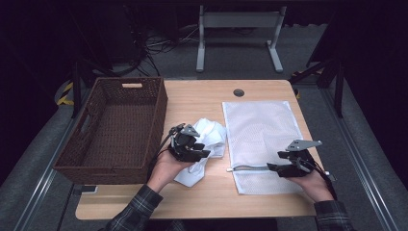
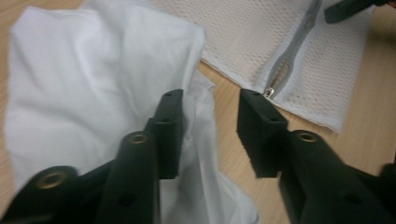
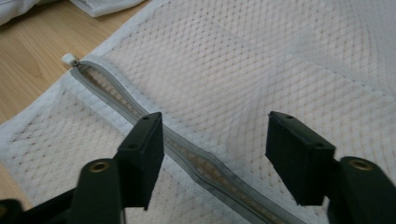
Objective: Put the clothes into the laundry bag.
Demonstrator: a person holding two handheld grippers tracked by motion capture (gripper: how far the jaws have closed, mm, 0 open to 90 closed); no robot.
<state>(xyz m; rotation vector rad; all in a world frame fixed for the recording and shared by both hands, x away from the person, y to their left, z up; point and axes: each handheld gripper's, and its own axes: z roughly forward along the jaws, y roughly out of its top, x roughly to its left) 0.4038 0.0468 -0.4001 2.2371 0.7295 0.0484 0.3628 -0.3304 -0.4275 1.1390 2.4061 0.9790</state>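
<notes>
Our left gripper (image 2: 208, 135) stands open over the white cloth (image 2: 88, 93), one jaw against a fold, nothing pinched; our right gripper (image 3: 215, 158) hangs open astride the zipper (image 3: 187, 156) of the mesh laundry bag (image 3: 261, 60) (its mouth gapes only slightly); the cloth lies crumpled on the table (image 1: 202, 197) between wicker basket (image 1: 115, 130) and bag; we judge bagging barely begun, with gripping, widening and stuffing all left.

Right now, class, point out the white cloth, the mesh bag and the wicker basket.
white cloth (image 1: 211, 132): high view, its crumpled upper part.
mesh bag (image 1: 257, 122): high view, its flat upper panel.
wicker basket (image 1: 161, 103): high view, its right wall.
</notes>
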